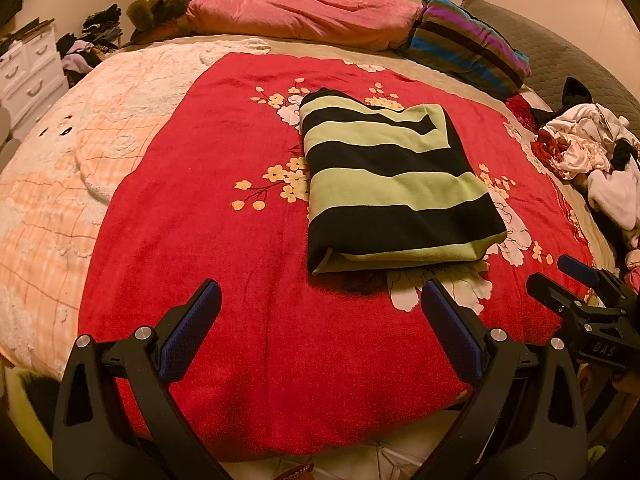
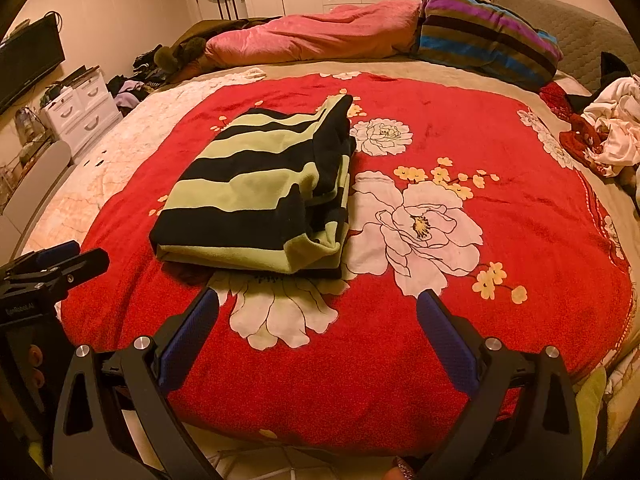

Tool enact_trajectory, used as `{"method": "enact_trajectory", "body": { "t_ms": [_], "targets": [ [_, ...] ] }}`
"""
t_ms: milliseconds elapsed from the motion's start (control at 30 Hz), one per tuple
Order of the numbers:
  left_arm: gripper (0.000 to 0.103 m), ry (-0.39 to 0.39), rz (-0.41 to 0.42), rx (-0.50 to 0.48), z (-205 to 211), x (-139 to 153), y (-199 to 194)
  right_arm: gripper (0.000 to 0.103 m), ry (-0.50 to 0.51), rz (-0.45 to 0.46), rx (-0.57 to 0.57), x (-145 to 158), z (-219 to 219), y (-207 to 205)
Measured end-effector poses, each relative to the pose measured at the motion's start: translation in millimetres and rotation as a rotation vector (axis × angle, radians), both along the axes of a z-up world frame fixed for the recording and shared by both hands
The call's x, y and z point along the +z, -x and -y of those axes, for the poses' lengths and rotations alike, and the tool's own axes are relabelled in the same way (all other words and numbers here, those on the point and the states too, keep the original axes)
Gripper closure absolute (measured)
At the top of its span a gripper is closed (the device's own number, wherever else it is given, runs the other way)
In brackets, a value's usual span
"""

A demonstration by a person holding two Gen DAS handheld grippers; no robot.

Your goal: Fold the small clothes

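We see the red floral blanket (image 1: 240, 240) covering the bed, the folded striped garment (image 1: 392, 184) lying on it, and our left gripper (image 1: 320, 312) and right gripper (image 2: 318, 316) spread wide, empty, just short of it.

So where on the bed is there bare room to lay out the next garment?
The red blanket lies bare right of the striped garment, over the big white flower up to the clothes pile, and along the near edge by both sets of open jaws. Crowded: the pile at right; pink quilt and striped pillow behind.
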State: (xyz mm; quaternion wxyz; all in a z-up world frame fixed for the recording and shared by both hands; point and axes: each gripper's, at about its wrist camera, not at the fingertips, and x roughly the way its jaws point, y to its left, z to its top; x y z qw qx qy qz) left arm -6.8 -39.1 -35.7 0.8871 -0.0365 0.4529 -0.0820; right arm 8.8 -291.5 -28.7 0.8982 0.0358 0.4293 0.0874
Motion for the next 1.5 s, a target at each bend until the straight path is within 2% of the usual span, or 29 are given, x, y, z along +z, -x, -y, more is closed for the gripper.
{"method": "enact_trajectory", "body": {
  "t_ms": [700,900,1167,1267,1333,1433,1500],
  "targets": [
    [0.009,-0.033,-0.044,0.02,2.2,-9.7,-4.7,0.004,0.004,-0.013,0.004,-3.6,-0.1,-3.8],
    [0.009,-0.019,-0.063,0.025,2.7,-13.7,-8.1,0.004,0.004,-0.022,0.001,-7.4,1.3,-8.0],
    [0.009,-0.06,-0.031,0.097,-10.9,-12.5,-17.2,0.004,-0.034,-0.059,-0.044,-19.1,21.0,-23.0],
    [0.009,-0.029,-0.06,0.183,-38.6,-16.0,-34.6,0.004,-0.055,-0.067,-0.095,-22.8,45.7,-36.3],
    [0.009,-0.01,-0.11,0.283,-76.3,-23.6,-55.2,0.004,-0.077,-0.072,-0.141,-23.3,69.0,-47.3],
    [0.009,-0.007,-0.139,0.428,-134.8,-30.9,-80.2,0.004,-0.138,-0.078,-0.29,-26.2,135.4,-72.5],
    [0.009,-0.034,-0.141,0.548,-183.5,-35.1,-98.5,0.004,-0.17,-0.072,-0.442,-29.2,198.3,-91.7]
  ]
}}
